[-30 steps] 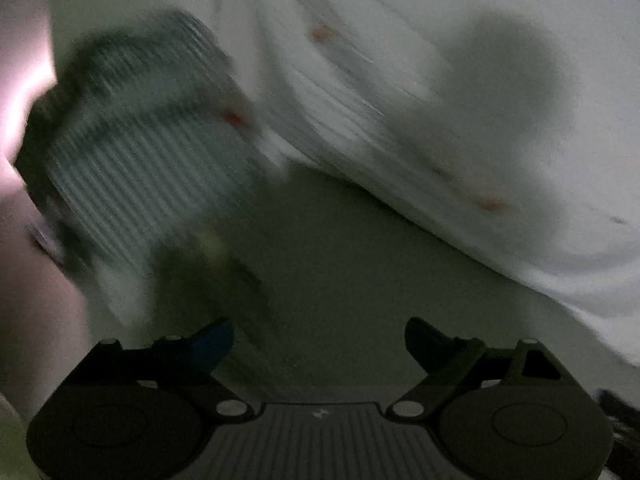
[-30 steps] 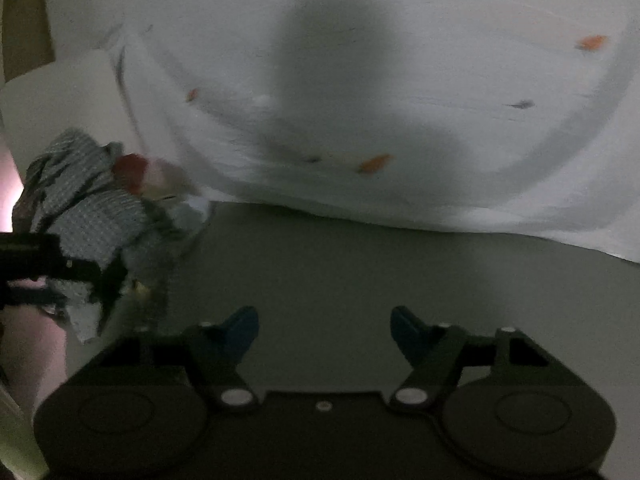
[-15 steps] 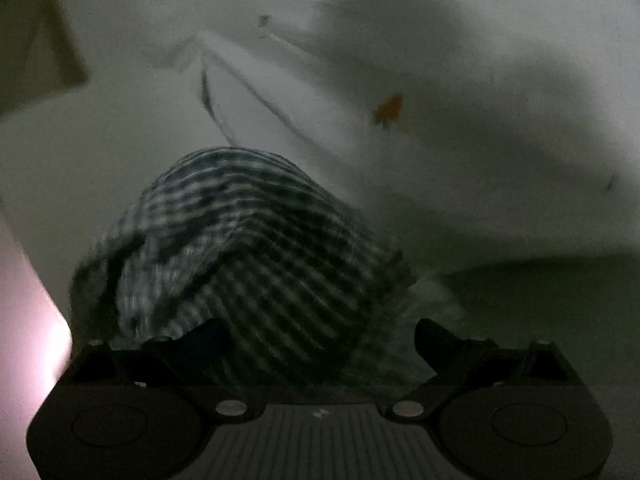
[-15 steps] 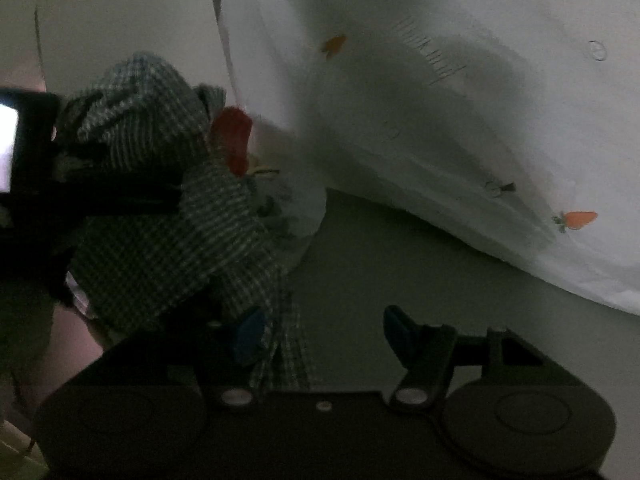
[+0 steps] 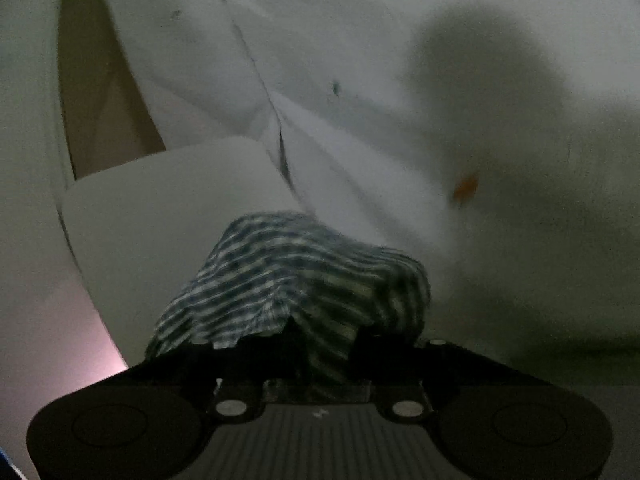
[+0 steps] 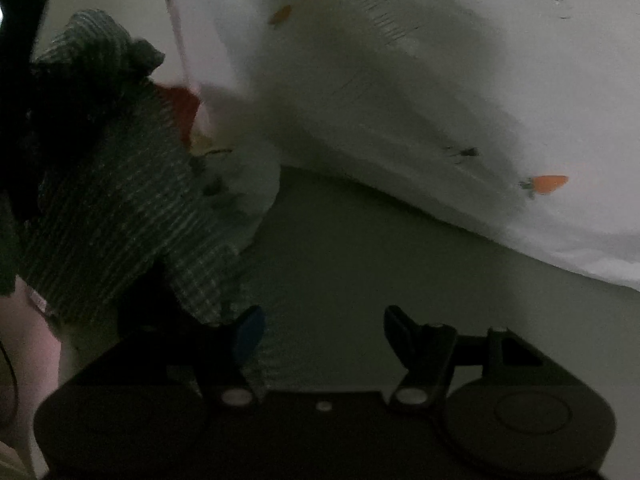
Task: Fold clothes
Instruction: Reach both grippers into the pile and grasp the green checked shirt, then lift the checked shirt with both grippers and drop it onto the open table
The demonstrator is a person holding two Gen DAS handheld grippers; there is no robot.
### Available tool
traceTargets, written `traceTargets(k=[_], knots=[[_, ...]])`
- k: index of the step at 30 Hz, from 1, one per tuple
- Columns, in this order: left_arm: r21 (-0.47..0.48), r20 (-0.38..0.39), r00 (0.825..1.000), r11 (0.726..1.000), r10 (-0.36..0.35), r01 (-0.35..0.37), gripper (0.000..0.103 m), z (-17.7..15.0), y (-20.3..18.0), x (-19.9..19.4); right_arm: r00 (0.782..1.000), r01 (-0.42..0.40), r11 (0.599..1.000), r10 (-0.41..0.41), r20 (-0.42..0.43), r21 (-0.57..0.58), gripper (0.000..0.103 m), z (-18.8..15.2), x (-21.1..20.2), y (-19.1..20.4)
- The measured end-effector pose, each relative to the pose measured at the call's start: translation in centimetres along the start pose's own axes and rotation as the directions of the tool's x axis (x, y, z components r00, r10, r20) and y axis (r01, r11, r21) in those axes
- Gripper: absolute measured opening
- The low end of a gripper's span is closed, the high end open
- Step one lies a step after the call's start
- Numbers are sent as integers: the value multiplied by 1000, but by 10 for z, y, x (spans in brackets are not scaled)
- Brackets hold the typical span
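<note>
1. My left gripper (image 5: 320,356) is clenched on the checked garment (image 5: 296,280); the cloth bunches up over both fingers and hides their tips in the left wrist view.
2. In the right wrist view, the same checked garment (image 6: 108,184) hangs in a crumpled bundle at the left of the frame, its lower edge reaching down to just beside my right gripper's left finger. Whether cloth and finger touch, I cannot tell.
3. My right gripper (image 6: 324,328) is released: its fingers (image 6: 400,326) stand wide apart with only the grey desk (image 6: 360,248) showing between them.
4. A white sheet with small orange marks (image 6: 400,100) lies draped behind the desk and fills the upper right of the right wrist view. The same sheet (image 5: 400,120) backs the left wrist view.
5. A red patch (image 6: 182,106) and some pale cloth (image 6: 244,184) sit against the garment's right side; I cannot identify them further.
6. A pale rounded surface (image 5: 168,216) lies behind the garment in the left view.
7. Both views are dim and soft with blur.
</note>
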State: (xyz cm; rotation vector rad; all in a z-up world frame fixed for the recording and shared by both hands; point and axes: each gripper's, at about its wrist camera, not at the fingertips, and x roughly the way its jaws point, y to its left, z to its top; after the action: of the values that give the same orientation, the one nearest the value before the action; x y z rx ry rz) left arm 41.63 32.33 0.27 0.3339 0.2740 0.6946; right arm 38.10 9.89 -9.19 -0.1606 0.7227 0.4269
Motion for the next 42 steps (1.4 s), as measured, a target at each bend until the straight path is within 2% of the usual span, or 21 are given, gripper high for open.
traceTargets(k=[2,4,6,8,10,13,16,19,21,23,24,25,27,31,33,34,36,37,38,40,42], knots=[[-60,43,998,997,-51,54,16,26,0,-23,1000,12,999,-13,21,38,67,-8,-14,-18],[-86,118,985,987,-125,136,15,56,-13,-60,998,29,996,-33,50,79,67,-18,-34,-41],[-119,188,957,963,-219,243,15,82,-29,-104,994,51,991,-62,89,121,67,-29,-59,-69],[-141,260,913,923,-314,358,15,106,-47,-151,988,72,985,-93,127,159,67,-40,-85,-97],[-165,316,859,868,-403,468,15,129,-69,-199,976,107,976,-140,168,190,67,-55,-119,-133],[-187,403,754,760,-518,622,15,164,-102,-271,947,186,951,-240,211,247,67,-81,-177,-194],[-224,471,637,616,-610,755,15,197,-131,-330,904,262,900,-355,238,349,67,-109,-242,-262],[-253,530,518,457,-672,853,15,224,-157,-371,837,359,838,-484,255,412,67,-135,-293,-314],[-240,553,470,409,-688,880,15,233,-174,-398,783,424,789,-566,256,445,67,-150,-325,-343],[-227,573,423,361,-702,905,15,241,-191,-424,747,453,748,-615,252,485,68,-163,-351,-365],[-221,568,412,350,-713,910,15,241,-196,-431,729,465,728,-638,249,504,68,-170,-364,-376],[-220,552,409,347,-726,912,15,239,-200,-433,722,468,716,-648,244,518,68,-176,-373,-382],[-233,486,424,354,-764,906,15,225,-209,-427,711,470,695,-663,233,543,69,-188,-388,-395],[-329,244,518,433,-820,839,15,164,-232,-392,778,470,709,-614,131,526,70,-215,-373,-392],[-350,62,594,540,-802,766,16,114,-246,-363,807,469,716,-585,78,517,70,-228,-365,-391],[-353,-30,622,591,-782,726,19,88,-252,-349,821,468,720,-569,51,512,70,-235,-361,-390],[-357,-217,651,680,-728,641,19,34,-263,-315,844,466,728,-537,-4,503,70,-248,-352,-388],[-353,-340,632,717,-696,601,19,-1,-266,-293,854,464,732,-520,-31,498,70,-255,-348,-388],[-361,-432,603,742,-670,565,19,-27,-265,-279,874,449,745,-482,-69,494,70,-262,-341,-384],[-389,-555,542,772,-631,502,19,-72,-256,-260,903,417,766,-412,-125,489,73,-274,-329,-378],[-402,-592,526,790,-610,463,29,-101,-238,-259,916,398,785,-364,-167,474,77,-281,-317,-371]])
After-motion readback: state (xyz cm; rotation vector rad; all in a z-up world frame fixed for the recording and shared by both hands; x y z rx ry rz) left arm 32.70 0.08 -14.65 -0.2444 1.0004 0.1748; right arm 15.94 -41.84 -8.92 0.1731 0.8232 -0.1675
